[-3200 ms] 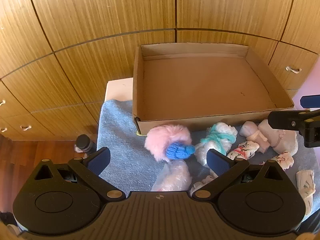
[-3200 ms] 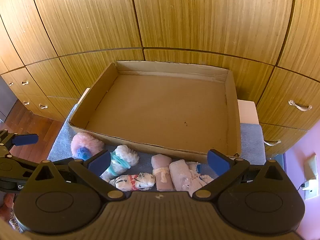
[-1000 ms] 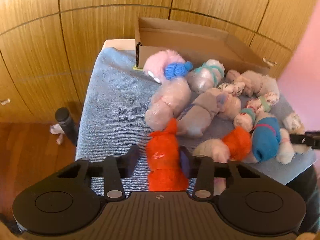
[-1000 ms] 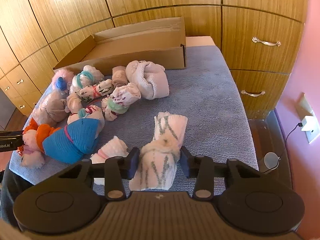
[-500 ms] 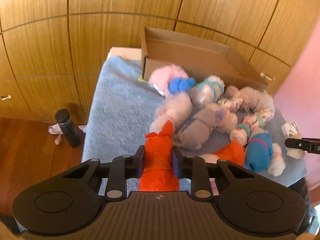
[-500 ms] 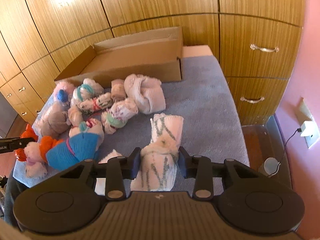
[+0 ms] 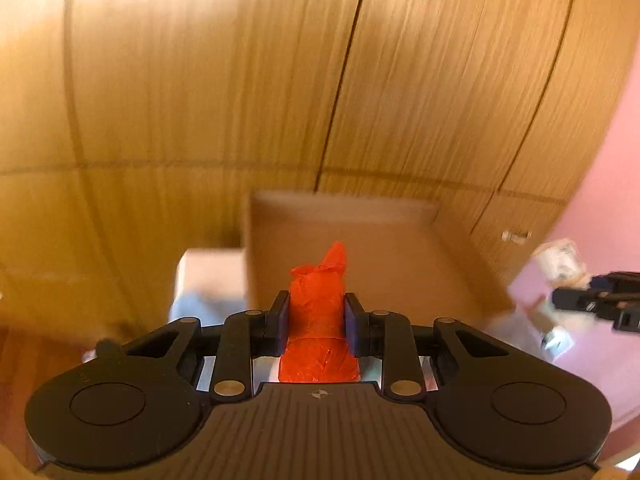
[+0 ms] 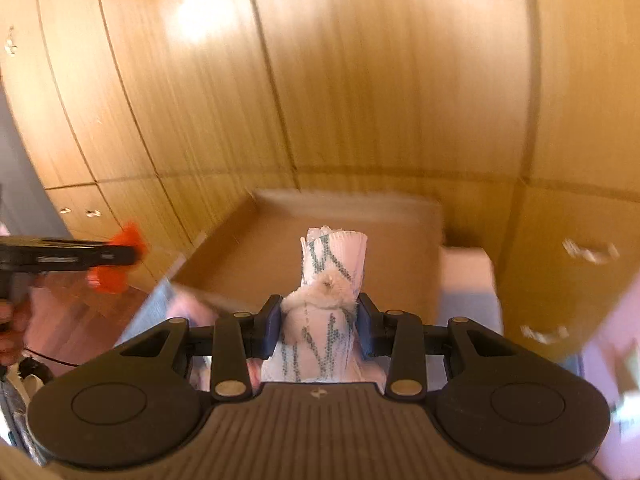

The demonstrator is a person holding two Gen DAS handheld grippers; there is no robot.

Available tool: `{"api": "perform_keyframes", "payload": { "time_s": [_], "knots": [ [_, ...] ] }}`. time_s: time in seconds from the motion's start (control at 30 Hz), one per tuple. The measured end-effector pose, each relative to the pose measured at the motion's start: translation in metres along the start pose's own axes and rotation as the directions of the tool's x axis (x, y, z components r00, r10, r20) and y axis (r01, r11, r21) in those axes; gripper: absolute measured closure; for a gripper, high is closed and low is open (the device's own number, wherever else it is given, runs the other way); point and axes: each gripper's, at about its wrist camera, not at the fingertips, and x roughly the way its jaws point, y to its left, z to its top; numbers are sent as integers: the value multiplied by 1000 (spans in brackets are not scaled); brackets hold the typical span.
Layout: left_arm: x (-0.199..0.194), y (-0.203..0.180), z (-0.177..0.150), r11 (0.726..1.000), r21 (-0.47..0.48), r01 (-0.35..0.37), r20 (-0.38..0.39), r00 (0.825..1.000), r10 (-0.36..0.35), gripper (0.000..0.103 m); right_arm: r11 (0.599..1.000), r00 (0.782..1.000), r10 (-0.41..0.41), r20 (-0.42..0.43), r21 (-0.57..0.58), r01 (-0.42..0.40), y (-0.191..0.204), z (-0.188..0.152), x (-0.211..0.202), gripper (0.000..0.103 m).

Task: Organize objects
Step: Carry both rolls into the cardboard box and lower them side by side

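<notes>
Mara: Progress looks early. Left gripper has its pads pinched on the orange bundle, and right gripper is pressed onto the white patterned sock roll. Both rolls hang in the air on the near side of the cardboard box.

Ivo: Anything in the box?

Mara: What shows of its floor is bare in both views, though blurred. So I'd judge nothing is stowed yet, and these two are first.

Ivo: Do the views differ?

Mara: Yes. Left wrist view catches the other tool at far right carrying its pale roll. Right wrist view shows the orange bundle at far left, a hand behind that tool, and a strip of blue towel near the box.
</notes>
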Motion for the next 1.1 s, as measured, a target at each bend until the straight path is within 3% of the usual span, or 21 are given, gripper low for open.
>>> {"api": "perform_keyframes", "payload": {
  "time_s": [0.17, 0.53, 0.83, 1.1],
  "knots": [
    [62, -12, 46, 998, 54, 14, -46, 999, -12, 70, 996, 995, 80, -51, 30, -79, 8, 48, 62, 68],
    [178, -2, 66, 991, 124, -58, -154, 985, 77, 69, 1000, 984, 19, -178, 0, -20, 4, 73, 189, 68],
    [220, 14, 54, 984, 129, -124, -166, 976, 144, 69, 1000, 973, 12, -230, 30, -5, -13, 72, 242, 68],
    [230, 7, 36, 973, 194, -129, -114, 982, 153, 64, 992, 974, 73, -215, 117, -48, -21, 69, 251, 67]
  ]
}}
